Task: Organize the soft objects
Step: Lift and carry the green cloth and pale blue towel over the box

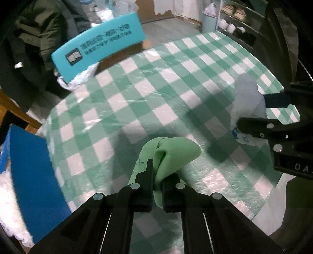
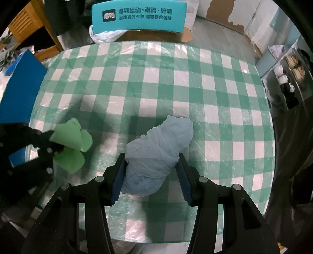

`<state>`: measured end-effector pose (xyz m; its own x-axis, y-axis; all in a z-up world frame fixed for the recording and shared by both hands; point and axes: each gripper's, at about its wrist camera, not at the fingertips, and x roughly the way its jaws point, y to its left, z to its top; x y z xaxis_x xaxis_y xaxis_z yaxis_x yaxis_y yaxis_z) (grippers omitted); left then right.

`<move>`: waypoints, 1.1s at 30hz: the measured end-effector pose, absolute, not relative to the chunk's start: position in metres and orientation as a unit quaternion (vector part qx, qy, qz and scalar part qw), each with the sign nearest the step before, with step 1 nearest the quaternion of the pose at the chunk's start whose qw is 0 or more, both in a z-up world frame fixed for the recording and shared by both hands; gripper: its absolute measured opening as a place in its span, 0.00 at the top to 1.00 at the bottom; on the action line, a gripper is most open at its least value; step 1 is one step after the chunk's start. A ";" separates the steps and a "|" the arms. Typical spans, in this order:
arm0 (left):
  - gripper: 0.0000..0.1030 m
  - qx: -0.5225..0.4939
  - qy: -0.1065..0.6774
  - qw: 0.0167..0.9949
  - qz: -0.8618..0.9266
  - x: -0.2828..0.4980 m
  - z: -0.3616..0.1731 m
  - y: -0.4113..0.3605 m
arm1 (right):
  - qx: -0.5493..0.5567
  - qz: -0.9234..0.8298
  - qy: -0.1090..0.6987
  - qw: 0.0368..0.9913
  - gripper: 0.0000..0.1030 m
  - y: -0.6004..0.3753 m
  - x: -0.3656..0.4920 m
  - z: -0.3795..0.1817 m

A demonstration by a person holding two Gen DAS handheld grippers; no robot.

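My left gripper [image 1: 156, 187] is pinched fully closed on the folded green foam sheet [image 1: 172, 154], held over the near edge of the green-checked tablecloth [image 1: 148, 93]. My right gripper [image 2: 150, 175] is part-open, pads clamped on both sides of the pale blue plastic-wrapped bundle [image 2: 158, 154], also over the tablecloth's near half. The sheet sits left of the bundle, apart. A teal box flap [image 2: 137, 15] lies past the tablecloth's far edge.

Green foam sheet [image 1: 172, 152] (small black print on it), folded into soft curls, pinched above the checked tablecloth [image 2: 156, 78]. Pale blue plastic-wrapped bundle [image 2: 156, 156], crinkled, roughly oblong, also above cloth, just right of the sheet.
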<state>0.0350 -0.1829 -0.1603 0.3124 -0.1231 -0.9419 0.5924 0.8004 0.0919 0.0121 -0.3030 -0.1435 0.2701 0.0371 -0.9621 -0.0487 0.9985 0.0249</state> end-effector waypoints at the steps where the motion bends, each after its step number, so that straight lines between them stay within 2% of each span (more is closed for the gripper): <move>1: 0.94 0.218 0.536 0.784 -0.225 0.038 -0.157 -0.180 | -0.005 0.029 0.602 0.798 0.52 -0.302 0.012 -0.142; 33: 0.94 0.175 0.482 0.844 -0.158 0.032 -0.067 -0.086 | -0.049 0.114 0.532 0.838 0.52 -0.225 0.013 -0.060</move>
